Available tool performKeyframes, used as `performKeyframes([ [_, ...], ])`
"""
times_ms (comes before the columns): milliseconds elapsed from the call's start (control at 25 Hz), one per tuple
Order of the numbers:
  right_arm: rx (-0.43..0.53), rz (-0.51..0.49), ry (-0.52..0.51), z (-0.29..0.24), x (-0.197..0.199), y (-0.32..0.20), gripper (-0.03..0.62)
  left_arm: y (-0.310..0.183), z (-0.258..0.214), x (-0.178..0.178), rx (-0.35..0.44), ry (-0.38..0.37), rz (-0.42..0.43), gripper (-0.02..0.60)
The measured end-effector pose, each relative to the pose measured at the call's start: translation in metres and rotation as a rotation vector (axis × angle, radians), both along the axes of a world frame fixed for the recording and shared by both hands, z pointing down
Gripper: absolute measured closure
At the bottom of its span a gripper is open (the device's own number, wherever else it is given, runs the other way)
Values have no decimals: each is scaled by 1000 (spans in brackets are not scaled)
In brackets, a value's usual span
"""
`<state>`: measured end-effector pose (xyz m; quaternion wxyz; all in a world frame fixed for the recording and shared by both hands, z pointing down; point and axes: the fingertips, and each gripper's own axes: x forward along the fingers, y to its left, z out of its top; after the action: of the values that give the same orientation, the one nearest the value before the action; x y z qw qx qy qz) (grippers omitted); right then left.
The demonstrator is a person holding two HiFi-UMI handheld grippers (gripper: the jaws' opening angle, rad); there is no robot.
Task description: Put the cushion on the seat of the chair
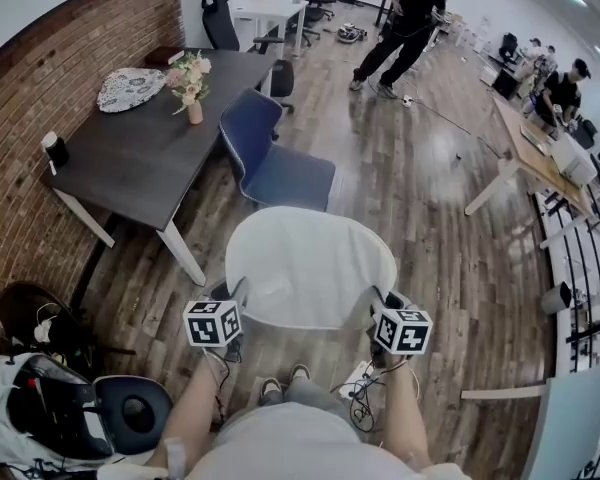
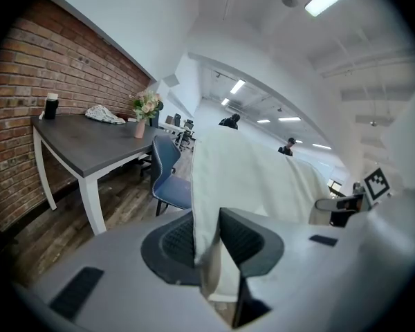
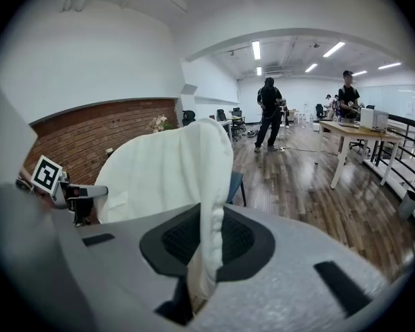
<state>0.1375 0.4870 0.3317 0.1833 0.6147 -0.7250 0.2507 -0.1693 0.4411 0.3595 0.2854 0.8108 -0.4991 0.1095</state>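
I hold a white cushion [image 1: 310, 266] flat in the air between both grippers, just short of the blue chair [image 1: 276, 164] that stands by the dark table. My left gripper [image 1: 235, 296] is shut on the cushion's [image 2: 243, 178] left near edge, the fabric pinched between its black pads [image 2: 242, 239]. My right gripper [image 1: 378, 303] is shut on the right near edge of the cushion [image 3: 169, 168]. The chair's seat [image 1: 292, 176] is bare. In the left gripper view the blue chair [image 2: 167, 173] shows left of the cushion.
A dark table [image 1: 145, 158] with a flower vase [image 1: 193, 108], a patterned cloth [image 1: 130, 88] and a dark cup [image 1: 55, 151] stands along the brick wall. People [image 1: 405, 23] are at the far end. A black office chair [image 1: 130, 408] and a bag [image 1: 35, 398] sit at lower left.
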Motion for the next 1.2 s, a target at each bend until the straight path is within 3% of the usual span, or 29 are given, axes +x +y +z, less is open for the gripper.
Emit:
performKeyframes([
  [360, 3, 27, -5, 4, 16, -38, 554, -40, 4, 15, 4, 11, 21, 503],
  [560, 21, 8, -7, 0, 24, -88, 554, -88, 0, 24, 18, 6, -2, 503],
  [1200, 59, -56, -29, -20, 104, -250, 554, -229, -25, 101, 61, -2, -49, 502],
])
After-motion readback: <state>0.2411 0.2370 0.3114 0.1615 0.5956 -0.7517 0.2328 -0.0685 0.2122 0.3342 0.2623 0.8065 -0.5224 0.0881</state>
